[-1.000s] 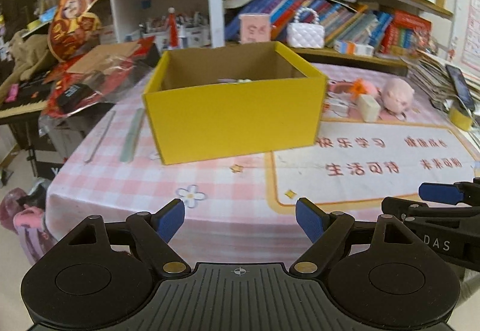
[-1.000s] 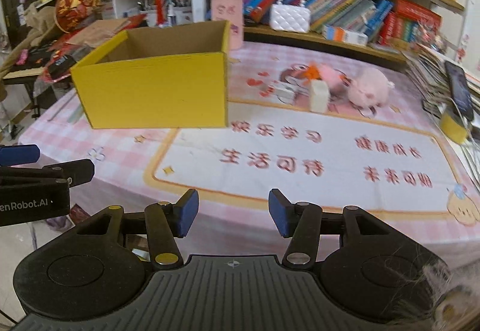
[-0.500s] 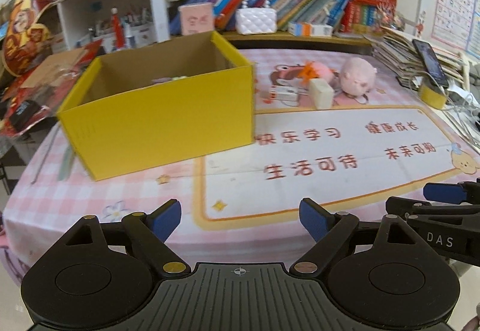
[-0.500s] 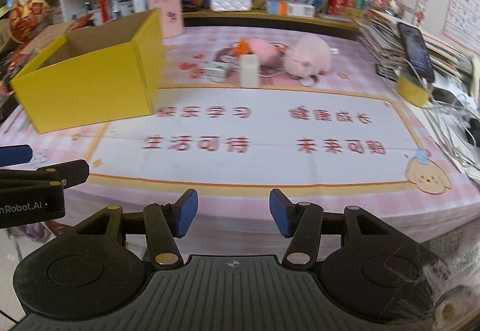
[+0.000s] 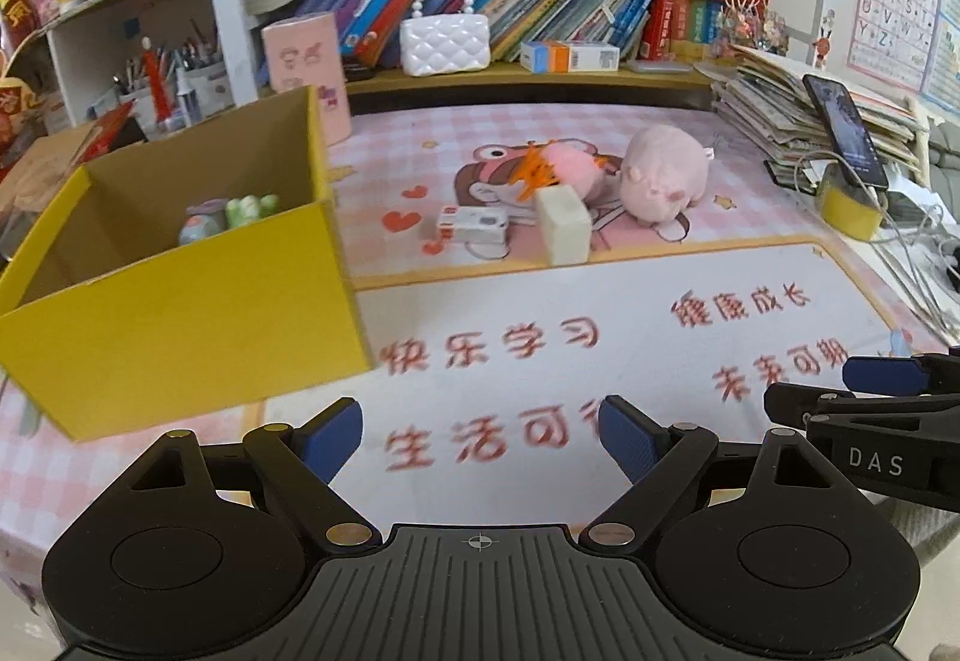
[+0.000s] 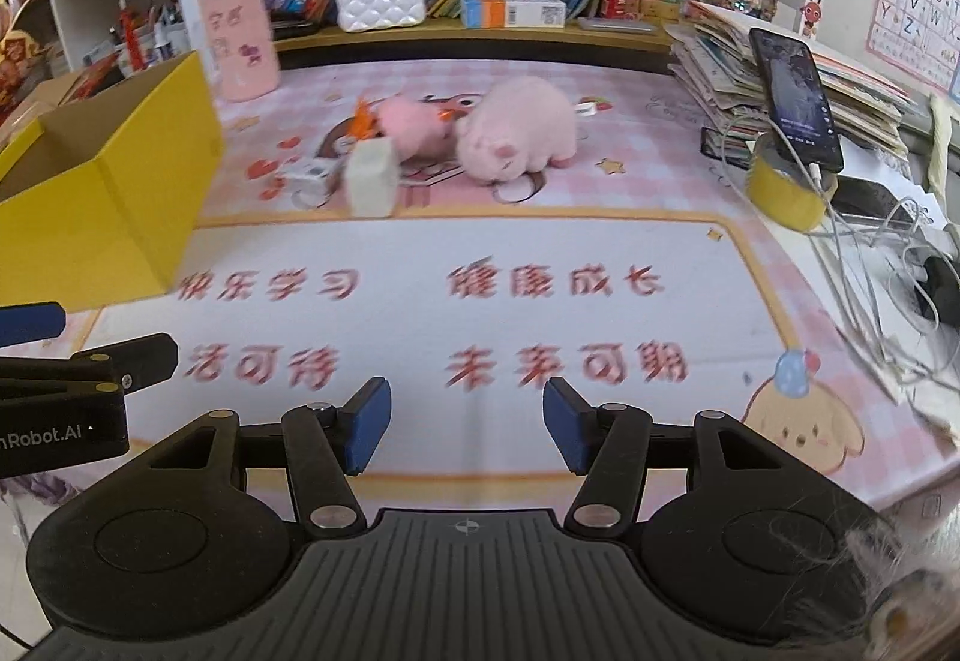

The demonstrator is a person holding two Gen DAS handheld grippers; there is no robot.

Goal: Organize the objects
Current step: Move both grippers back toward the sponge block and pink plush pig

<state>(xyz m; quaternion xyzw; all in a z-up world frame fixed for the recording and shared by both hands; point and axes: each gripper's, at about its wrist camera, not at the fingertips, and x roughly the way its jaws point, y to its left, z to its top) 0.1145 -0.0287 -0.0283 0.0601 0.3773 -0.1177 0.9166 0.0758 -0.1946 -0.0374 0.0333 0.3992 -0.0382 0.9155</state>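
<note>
Both grippers hover over the near edge of the printed table mat (image 6: 420,325), empty. The left gripper (image 5: 480,439) stands wide; the right gripper (image 6: 465,433) is narrower, its jaws opening with nothing between them. Beyond the mat's lettering, ahead of both, lies the loose cluster: a cream block (image 6: 372,178) upright, a small white box (image 5: 474,228) flat beside it with its long axis across the view, then a small pink plush (image 6: 414,124) and a pink pig plush (image 6: 516,133), snout apparently toward the camera. The right gripper appears nearer the pig. The yellow cardboard box (image 5: 180,325), far left, already holds small items.
</note>
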